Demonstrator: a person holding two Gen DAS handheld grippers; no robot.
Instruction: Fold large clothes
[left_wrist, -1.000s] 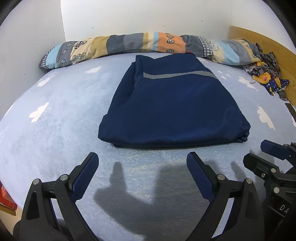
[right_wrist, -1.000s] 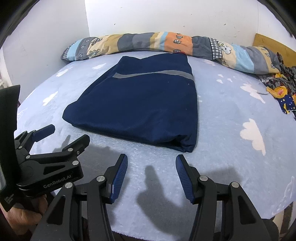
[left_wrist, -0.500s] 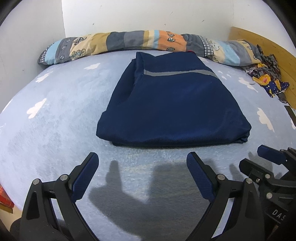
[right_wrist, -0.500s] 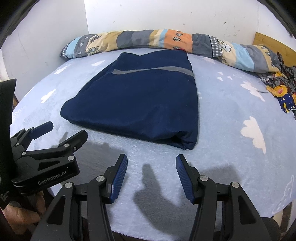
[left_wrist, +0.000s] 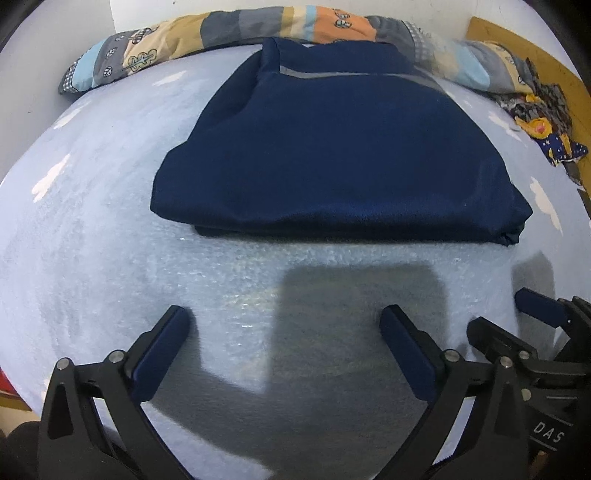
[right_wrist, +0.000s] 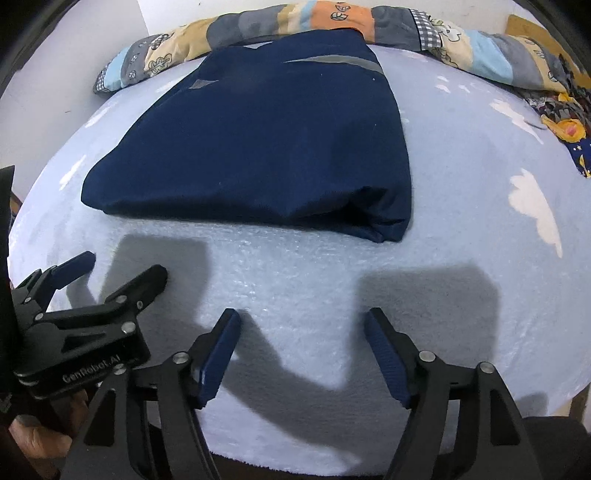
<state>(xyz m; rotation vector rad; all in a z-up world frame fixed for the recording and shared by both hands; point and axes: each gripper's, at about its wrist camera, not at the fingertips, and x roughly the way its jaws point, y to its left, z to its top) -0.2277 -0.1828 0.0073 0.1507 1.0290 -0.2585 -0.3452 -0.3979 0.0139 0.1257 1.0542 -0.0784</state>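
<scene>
Seeing the folded navy garment (left_wrist: 332, 147) lying flat mid-bed on the light-blue cloud-print blanket (left_wrist: 92, 240), grey stripe toward the patchwork bolster (left_wrist: 221, 33) at the far edge. We've got both tools released: left gripper (left_wrist: 284, 328) spread wide, right gripper (right_wrist: 303, 325) jaws just been opening, nothing between either pair. Both hover over bare blanket, just short of the garment's near fold. Crumpled patterned cloth (left_wrist: 546, 122) sits far right.

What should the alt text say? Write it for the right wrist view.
A folded navy garment lies on a light blue cloud-print blanket. The right gripper, jaws open and empty, hovers short of its near edge, the left gripper beside it. A patchwork bolster lines the wall.
</scene>
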